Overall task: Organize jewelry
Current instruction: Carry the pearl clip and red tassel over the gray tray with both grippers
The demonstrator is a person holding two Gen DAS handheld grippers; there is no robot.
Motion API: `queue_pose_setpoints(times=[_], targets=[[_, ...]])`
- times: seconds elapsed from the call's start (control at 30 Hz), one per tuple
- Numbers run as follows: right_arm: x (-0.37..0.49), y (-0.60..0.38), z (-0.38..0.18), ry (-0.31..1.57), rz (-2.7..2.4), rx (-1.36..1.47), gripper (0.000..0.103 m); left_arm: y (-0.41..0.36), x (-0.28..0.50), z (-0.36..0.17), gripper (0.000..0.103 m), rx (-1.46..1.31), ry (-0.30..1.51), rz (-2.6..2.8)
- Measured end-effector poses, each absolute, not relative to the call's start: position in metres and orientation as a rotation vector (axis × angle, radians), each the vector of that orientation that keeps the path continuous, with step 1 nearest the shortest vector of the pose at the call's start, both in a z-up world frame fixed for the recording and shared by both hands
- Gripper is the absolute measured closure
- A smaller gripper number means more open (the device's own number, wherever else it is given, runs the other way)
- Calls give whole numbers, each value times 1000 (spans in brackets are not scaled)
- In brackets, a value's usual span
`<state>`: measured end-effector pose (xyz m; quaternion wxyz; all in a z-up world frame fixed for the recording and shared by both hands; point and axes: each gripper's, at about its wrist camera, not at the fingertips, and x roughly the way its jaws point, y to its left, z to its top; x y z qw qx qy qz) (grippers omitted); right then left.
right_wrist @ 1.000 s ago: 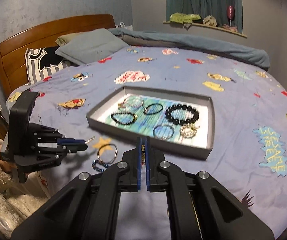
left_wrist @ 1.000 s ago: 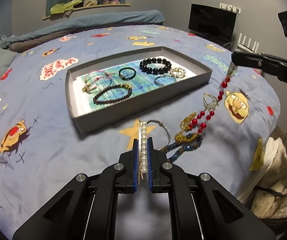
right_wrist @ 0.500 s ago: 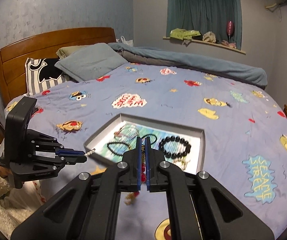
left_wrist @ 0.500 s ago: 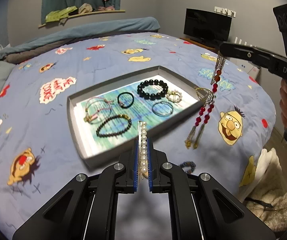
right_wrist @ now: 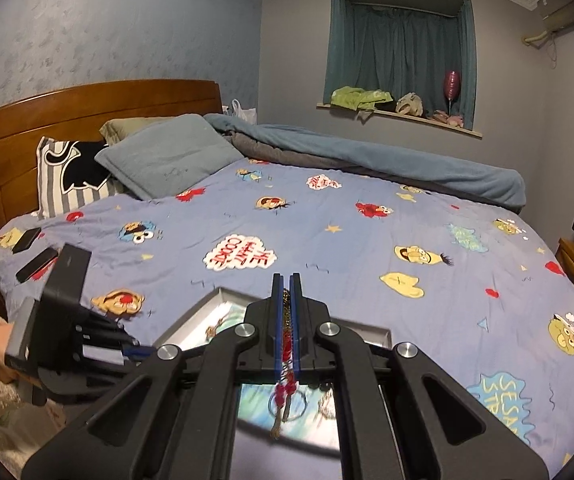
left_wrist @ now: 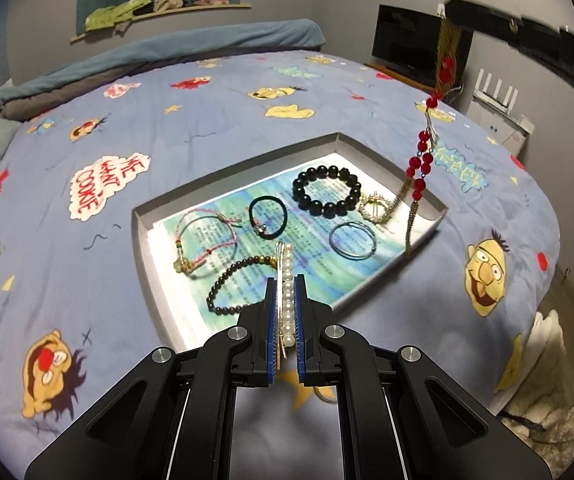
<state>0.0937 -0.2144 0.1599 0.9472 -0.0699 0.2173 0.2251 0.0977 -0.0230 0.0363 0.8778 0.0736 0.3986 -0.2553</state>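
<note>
The left tool (left_wrist: pixel 285 300) pinches a slim gold hair clip lined with white pearls (left_wrist: pixel 285 280) lengthwise, above the near edge of the shallow grey cardboard tray (left_wrist: pixel 143 248) on the bed. The right tool (right_wrist: pixel 285 320) is pressed together on a dangling string of red beads and gold chain (left_wrist: pixel 421 160), which hangs over the tray's far corner (limp and light, likely to swing and snag). The clip is stiff and slippery; holding its long sides suits it.
</note>
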Motion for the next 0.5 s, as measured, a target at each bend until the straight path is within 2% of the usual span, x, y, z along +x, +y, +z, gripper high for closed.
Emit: queue_pose_setpoints(times=[0.5], targets=[[136, -185, 116, 548, 494, -141, 100, -54, 132, 2, 95, 186, 939, -643]])
